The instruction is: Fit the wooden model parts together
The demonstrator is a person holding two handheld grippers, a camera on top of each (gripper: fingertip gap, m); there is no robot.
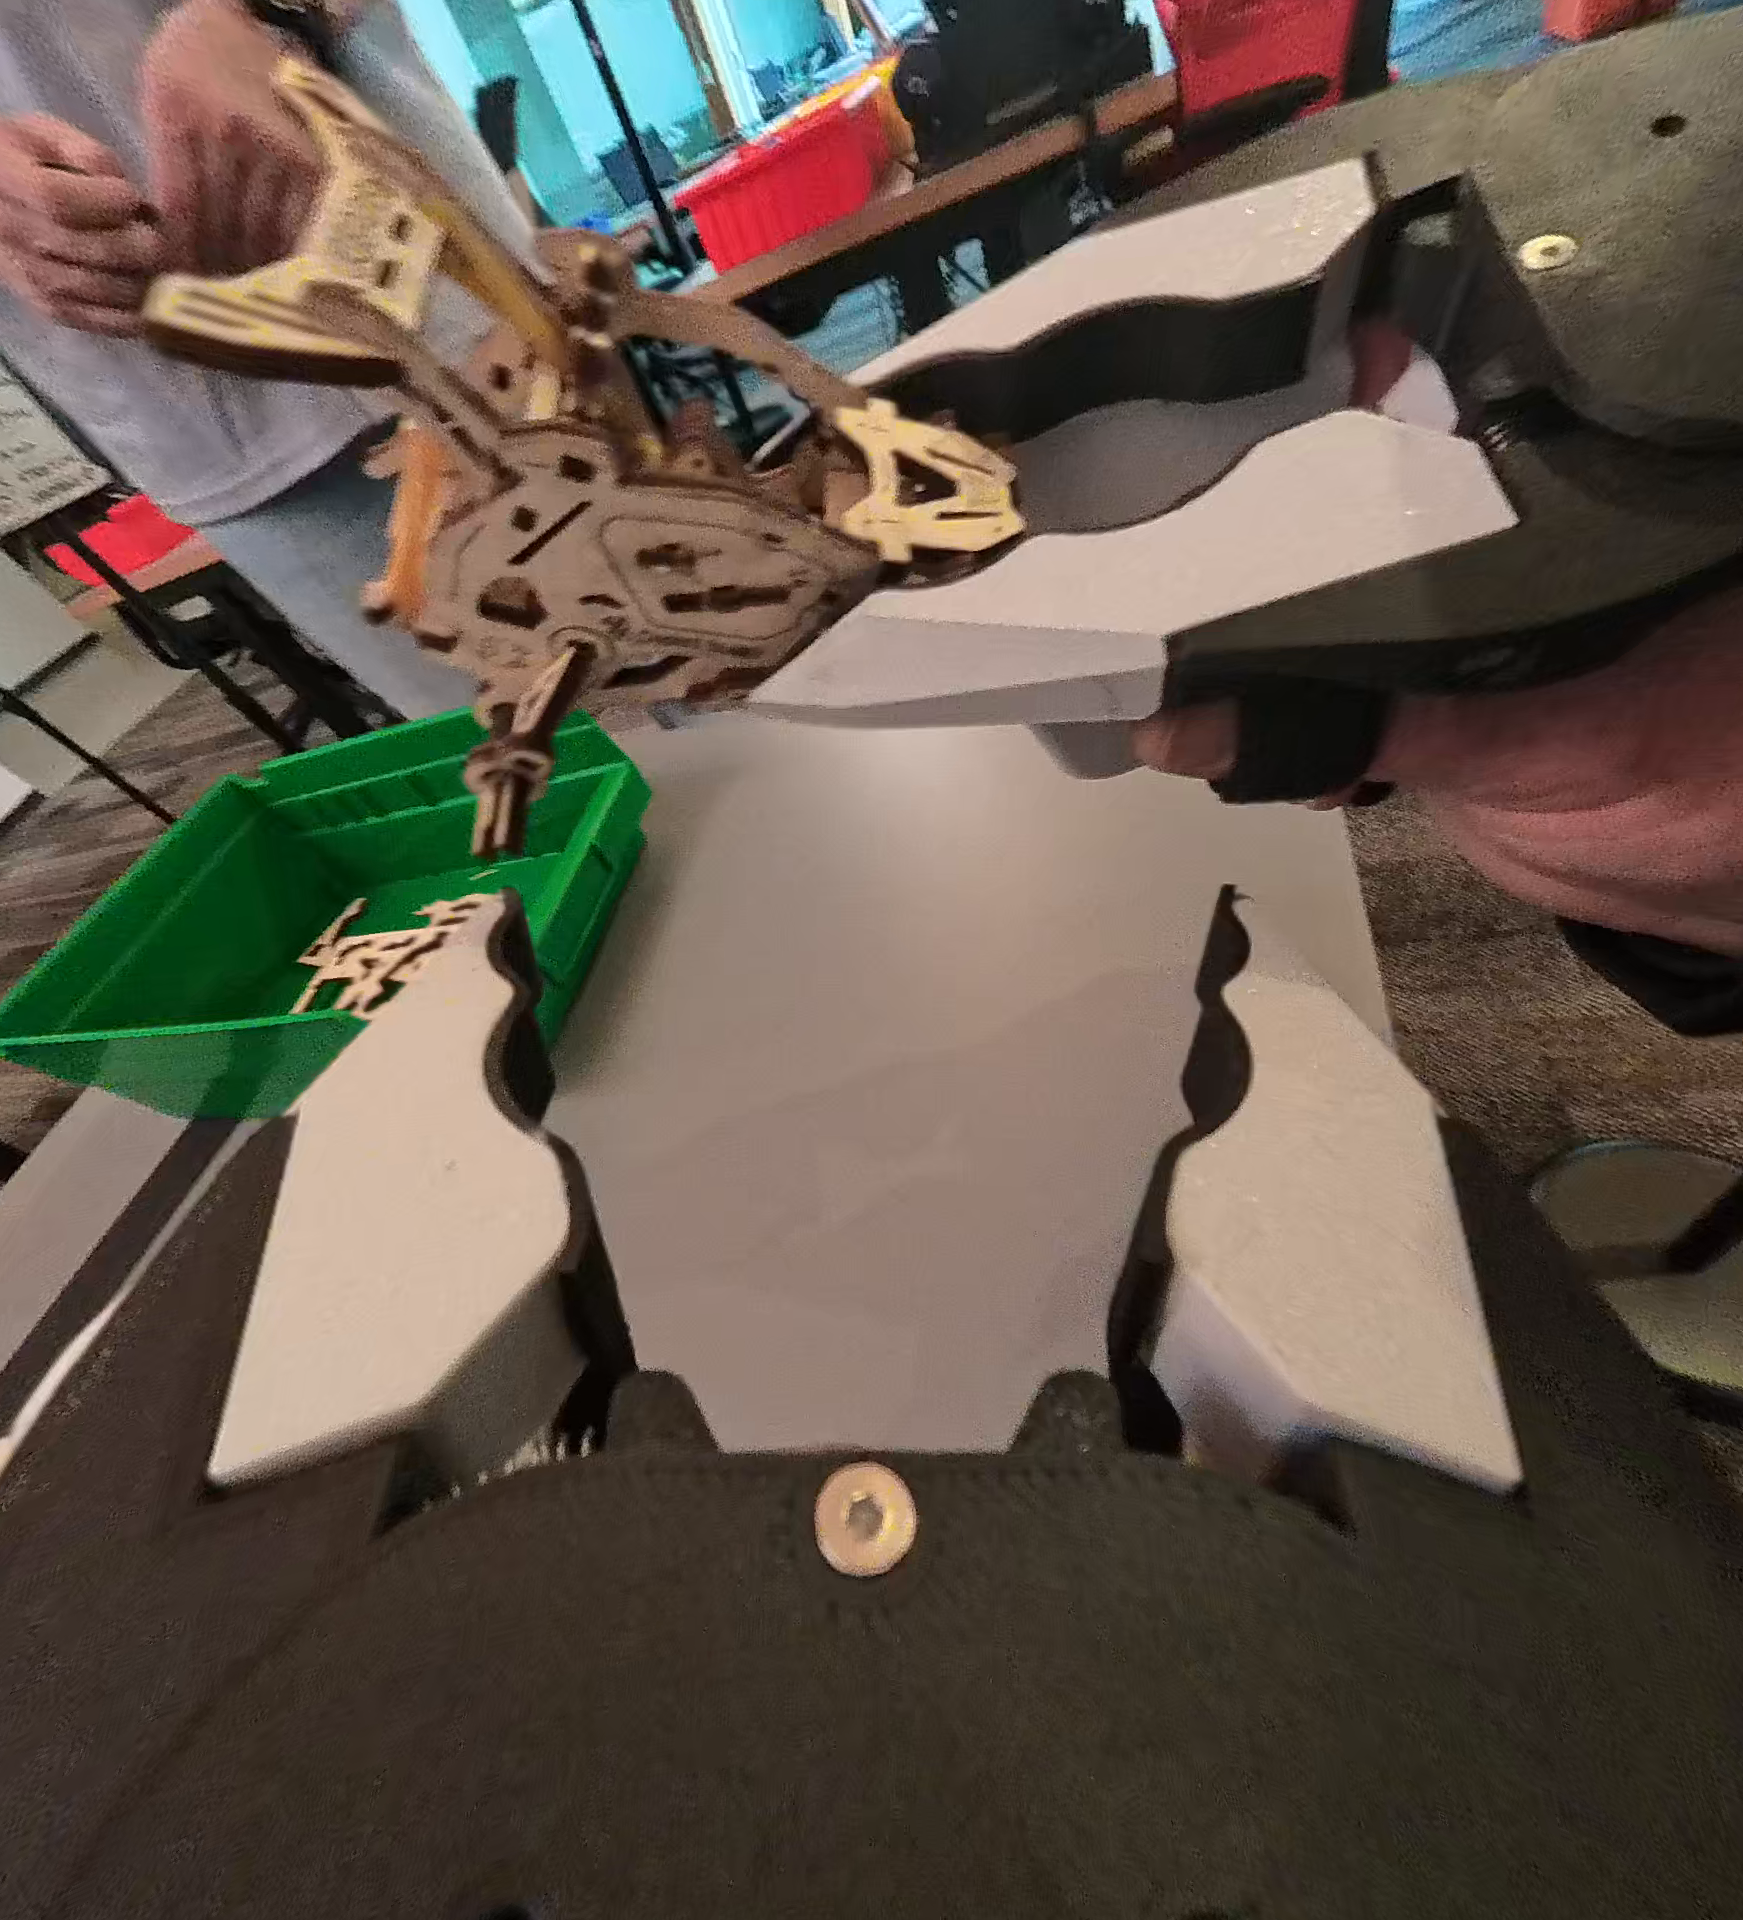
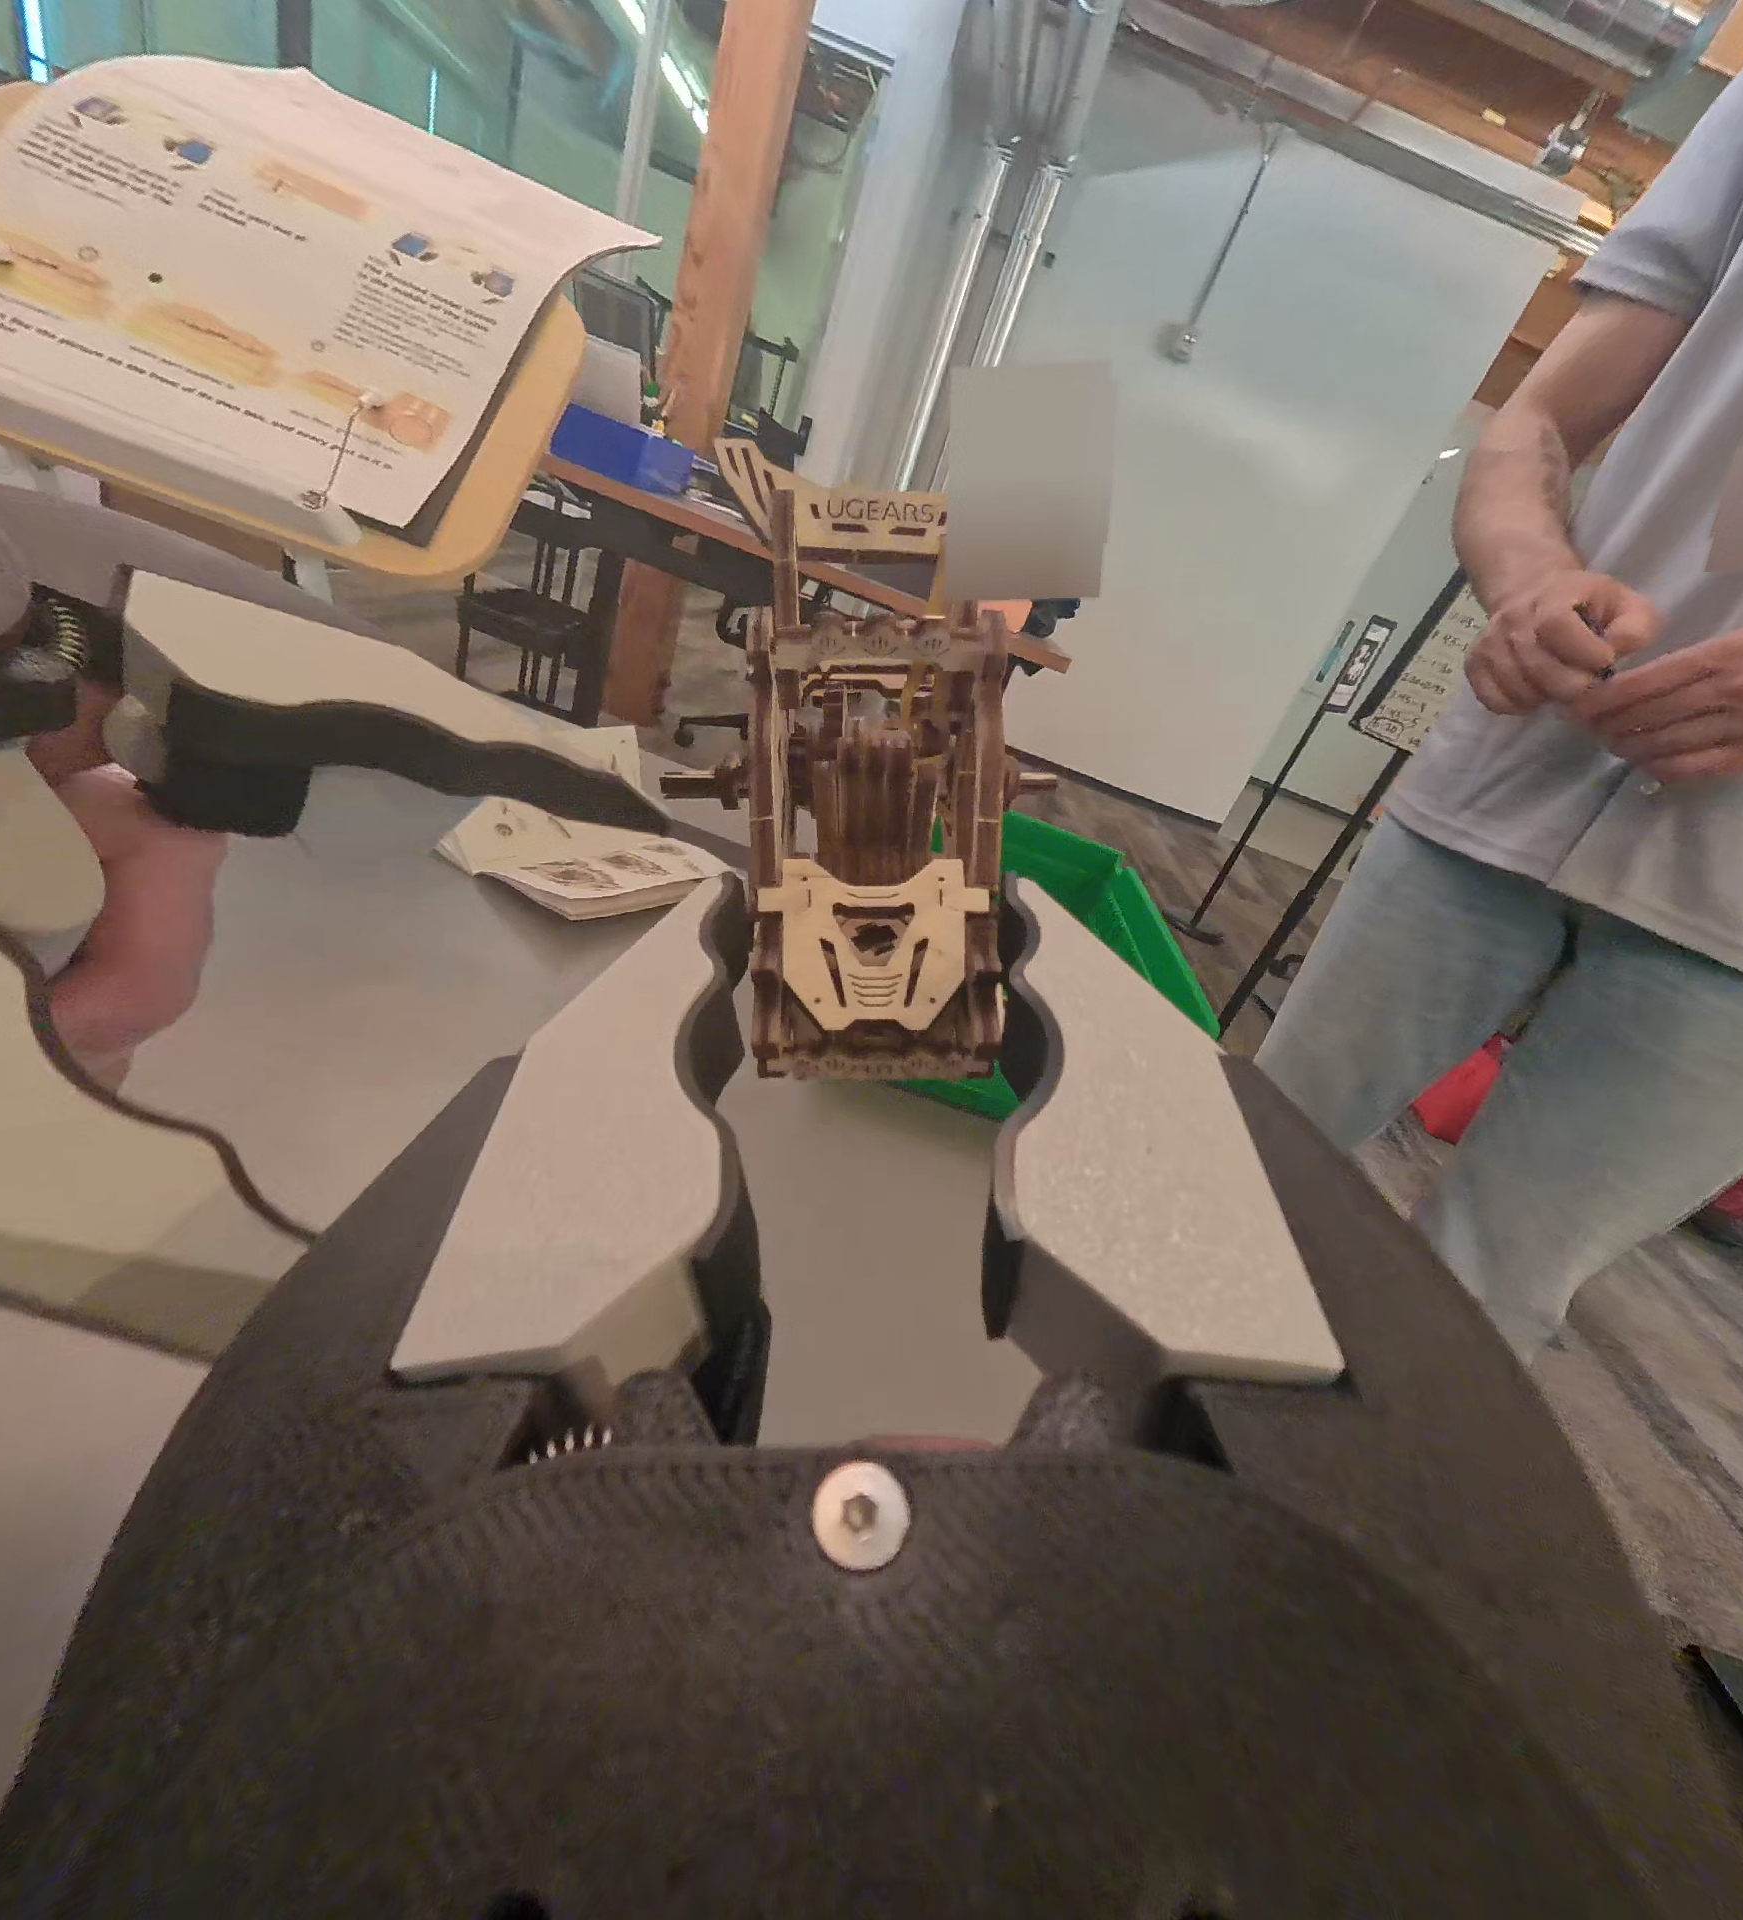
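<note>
Below and left of spread, empty left gripper (image 1: 872, 904): pale flat wooden piece (image 1: 379, 951) in green plastic bin (image 1: 150, 1023); right gripper (image 2: 872, 935) clamping brown laser-cut wooden model (image 2: 872, 821) aloft, upright.

Bright, even indoor light; soft shadows; wide-angle edge distortion; slight motion blur

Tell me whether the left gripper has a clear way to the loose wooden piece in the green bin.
Probably yes: the left gripper is open and empty, and the wooden piece lies uncovered in the open-topped green bin, just beyond its left fingertip.
</note>
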